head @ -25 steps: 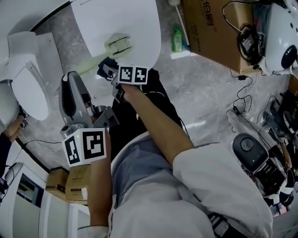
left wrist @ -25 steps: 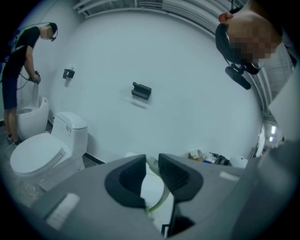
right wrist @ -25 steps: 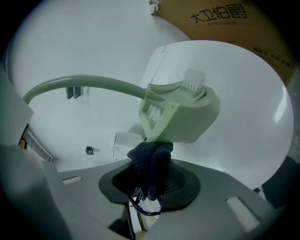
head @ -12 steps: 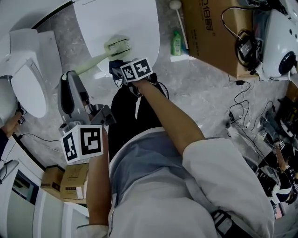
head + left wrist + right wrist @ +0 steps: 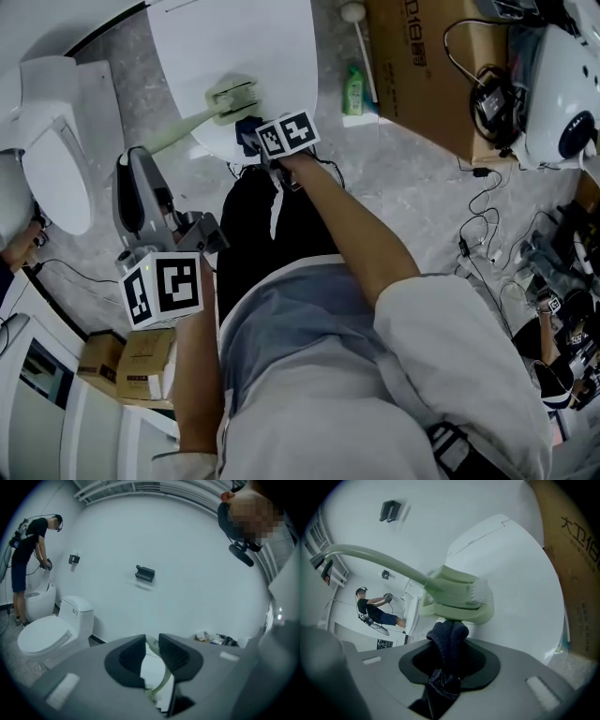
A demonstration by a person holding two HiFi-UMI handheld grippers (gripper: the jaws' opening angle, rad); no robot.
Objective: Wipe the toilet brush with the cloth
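The pale green toilet brush has its head [image 5: 234, 94] over a big white rounded fixture [image 5: 272, 37], and its handle [image 5: 173, 134] slants down-left to my left gripper [image 5: 139, 161]. That left gripper [image 5: 152, 641] is shut on the brush handle [image 5: 165, 679], which shows as a green strip between the jaws. A dark blue cloth [image 5: 446, 644] is bunched in my right gripper [image 5: 447, 660], which is shut on it. The top of the cloth touches the underside of the brush head [image 5: 459, 597]. In the head view the right gripper [image 5: 251, 133] sits just below the brush head.
A white toilet [image 5: 52, 178] stands at the left, and another person [image 5: 28, 550] bends over a further one. A cardboard box [image 5: 422, 66], a green bottle [image 5: 353, 84], floor cables [image 5: 487, 202] and a white machine [image 5: 562, 84] crowd the right side.
My right gripper has moved right and farther away with the cloth, and now sits right under the brush head. The left gripper and the brush have barely shifted.
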